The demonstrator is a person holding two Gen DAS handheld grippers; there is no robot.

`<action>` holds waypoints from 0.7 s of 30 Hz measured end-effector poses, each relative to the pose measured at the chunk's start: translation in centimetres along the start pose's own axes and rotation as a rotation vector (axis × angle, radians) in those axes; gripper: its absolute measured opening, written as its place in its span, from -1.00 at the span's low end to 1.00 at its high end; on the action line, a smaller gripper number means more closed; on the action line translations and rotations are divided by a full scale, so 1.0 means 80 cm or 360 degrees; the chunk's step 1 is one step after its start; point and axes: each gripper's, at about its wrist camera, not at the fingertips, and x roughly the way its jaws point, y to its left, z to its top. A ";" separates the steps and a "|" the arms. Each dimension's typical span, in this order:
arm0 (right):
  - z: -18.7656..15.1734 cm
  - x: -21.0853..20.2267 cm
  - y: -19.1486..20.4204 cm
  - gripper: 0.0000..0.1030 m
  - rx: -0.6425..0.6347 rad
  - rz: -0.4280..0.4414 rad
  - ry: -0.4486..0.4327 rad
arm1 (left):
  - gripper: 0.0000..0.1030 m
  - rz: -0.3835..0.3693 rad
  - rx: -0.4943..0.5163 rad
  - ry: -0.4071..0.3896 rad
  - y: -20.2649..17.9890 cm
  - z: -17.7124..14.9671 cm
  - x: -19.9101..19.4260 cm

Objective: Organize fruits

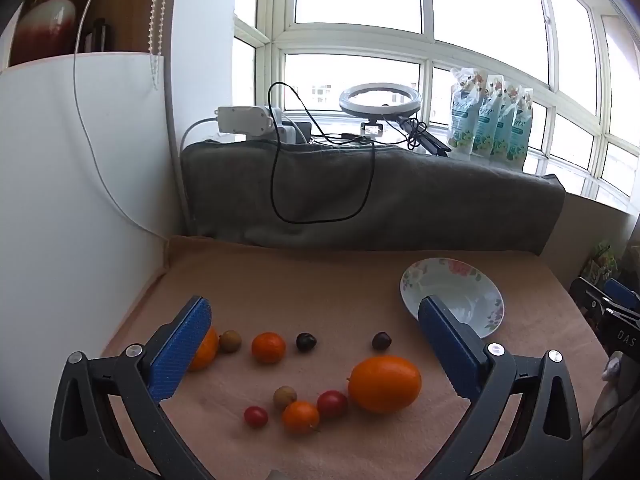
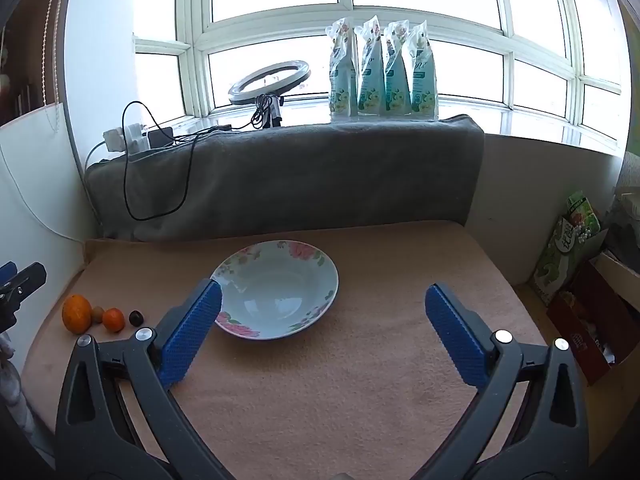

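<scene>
Left claw: spread wide, empty, above scattered fruit
Right claw: spread wide, empty, before the floral plate
Fruit: large orange, tomatoes and small fruits lie on the peach-covered desk, left of the plate

Left gripper: black plastic arms, triangular cutouts, silver screws at the pivots, blue ribbed pads on the fingers. Right gripper: same build, black arms, silver screws, blue textured fingers.
</scene>
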 end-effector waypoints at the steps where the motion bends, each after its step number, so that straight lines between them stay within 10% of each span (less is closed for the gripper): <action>1: -0.003 0.000 -0.001 1.00 0.0000 0.0002 -0.0002 | 1.00 -0.0001 -0.0002 0.0000 0.000 0.000 0.000; 21: -0.004 0.001 -0.007 1.00 0.0032 0.0019 0.0015 | 1.00 -0.0001 -0.0009 0.0010 0.001 0.000 0.000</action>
